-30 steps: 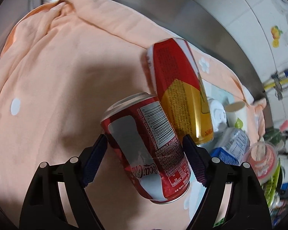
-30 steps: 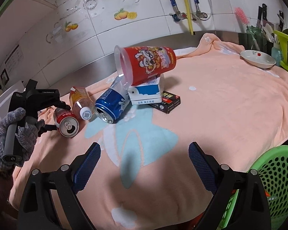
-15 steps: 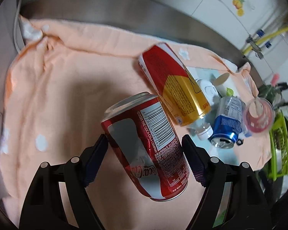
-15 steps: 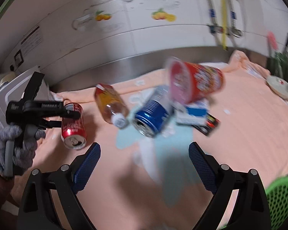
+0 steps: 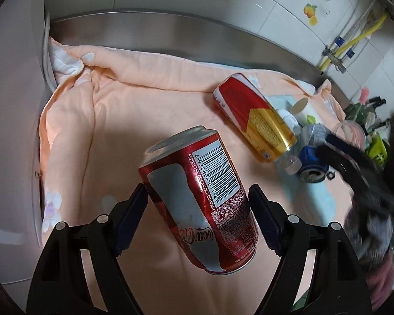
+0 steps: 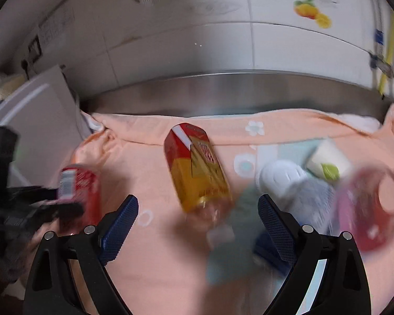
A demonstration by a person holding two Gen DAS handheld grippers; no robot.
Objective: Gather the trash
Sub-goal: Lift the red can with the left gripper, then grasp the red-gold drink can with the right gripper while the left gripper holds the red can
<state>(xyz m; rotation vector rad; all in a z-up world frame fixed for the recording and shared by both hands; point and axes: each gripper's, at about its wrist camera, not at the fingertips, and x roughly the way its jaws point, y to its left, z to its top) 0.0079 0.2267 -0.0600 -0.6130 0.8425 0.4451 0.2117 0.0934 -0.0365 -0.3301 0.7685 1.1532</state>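
Note:
My left gripper [image 5: 197, 194] is shut on a red cola can [image 5: 205, 197], held tilted above the peach towel [image 5: 118, 120]. Its blue pads press on the can's sides. A bottle with a red and yellow label [image 6: 197, 168] lies on the towel; its clear neck end shows between the fingers of my open right gripper [image 6: 197, 202], and nothing is gripped there. The right wrist view is blurred by motion. The same bottle [image 5: 254, 120] lies to the right of the held can, and the right gripper [image 5: 354, 162] shows as a dark blur beyond it.
A blue can [image 5: 312, 162], a white paper cup [image 6: 328, 162], a white plastic piece [image 6: 281, 181] and a clear red cup [image 6: 373, 204] crowd the right side. A steel rim [image 5: 170, 29] and tiled wall run behind, with a white appliance [image 5: 15, 105] on the left.
The left gripper has lifted the cola can up and away from the bottle and rolled. The right gripper has swung left from the cup pile to over the bottle.

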